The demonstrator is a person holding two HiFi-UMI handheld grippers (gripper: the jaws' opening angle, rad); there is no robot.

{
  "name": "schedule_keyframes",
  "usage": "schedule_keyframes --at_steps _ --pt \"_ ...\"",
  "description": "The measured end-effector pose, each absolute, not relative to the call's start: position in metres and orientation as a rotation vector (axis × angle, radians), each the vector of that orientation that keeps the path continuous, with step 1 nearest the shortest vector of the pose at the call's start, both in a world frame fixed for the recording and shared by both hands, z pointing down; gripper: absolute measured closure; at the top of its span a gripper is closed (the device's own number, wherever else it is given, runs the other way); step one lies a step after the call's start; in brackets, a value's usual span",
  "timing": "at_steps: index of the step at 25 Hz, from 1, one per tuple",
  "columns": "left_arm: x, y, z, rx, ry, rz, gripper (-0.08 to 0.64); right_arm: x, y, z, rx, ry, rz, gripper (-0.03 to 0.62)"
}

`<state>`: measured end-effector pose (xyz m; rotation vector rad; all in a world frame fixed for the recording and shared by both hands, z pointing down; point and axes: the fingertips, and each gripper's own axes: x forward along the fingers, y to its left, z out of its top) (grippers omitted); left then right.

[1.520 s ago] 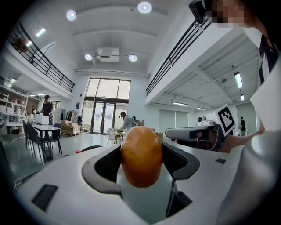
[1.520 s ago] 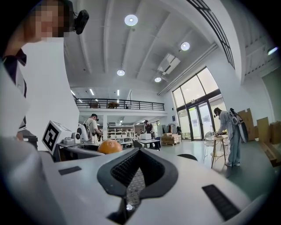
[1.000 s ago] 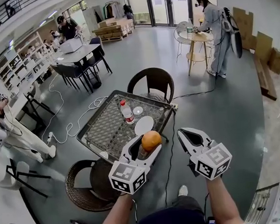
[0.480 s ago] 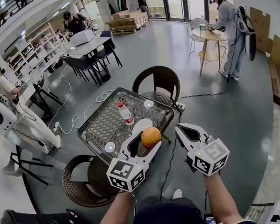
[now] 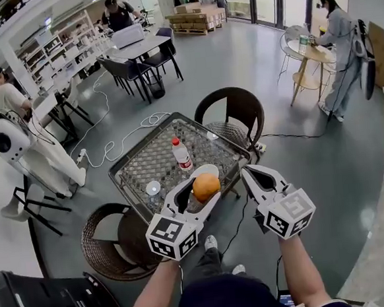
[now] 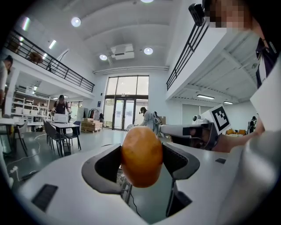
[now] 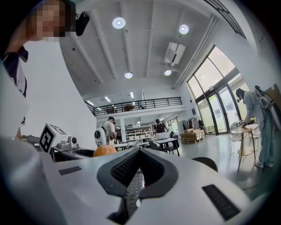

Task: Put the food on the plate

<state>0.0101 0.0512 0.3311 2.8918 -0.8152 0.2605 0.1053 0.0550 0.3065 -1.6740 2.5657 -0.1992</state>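
Observation:
An orange sits clamped between the jaws of my left gripper, held in the air over the near edge of the glass-topped table. In the left gripper view the orange fills the gap of the left gripper. A white plate lies on the table just beyond the orange, which hides part of it. My right gripper hovers to the right of the orange, shut on nothing. The right gripper shows its jaws closed together, with the orange at its left.
A water bottle with a red cap stands on the table beside the plate. Two small white lids also lie there. Brown wicker chairs stand behind and in front left of the table. A black cable crosses the floor.
The view has shifted closer to the table. The orange in my left gripper now overlaps the plate's near edge. Both grippers hold the same pose.

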Motion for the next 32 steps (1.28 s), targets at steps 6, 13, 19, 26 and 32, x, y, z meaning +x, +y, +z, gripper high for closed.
schedule_keyframes --at_steps 6,13,19,26,32 --pt "0.007 -0.01 0.349 2.854 -0.817 0.24 0.261 0.1 -0.012 0.313 -1.65 2.604 -0.19 0.589" --pt "-0.001 -0.077 0.37 2.829 -0.792 0.278 0.261 0.085 -0.084 0.322 -1.62 2.625 -0.206 0.589" --pt "-0.016 -0.109 0.392 2.782 -0.774 0.299 0.261 0.067 -0.121 0.34 -1.621 2.659 -0.252 0.589" --pt "-0.022 -0.126 0.418 2.709 -0.806 0.343 0.261 0.057 -0.14 0.363 -1.555 2.725 -0.334 0.588" --pt "-0.012 -0.129 0.443 2.651 -0.871 0.423 0.261 0.059 -0.148 0.384 -1.457 2.795 -0.371 0.589"
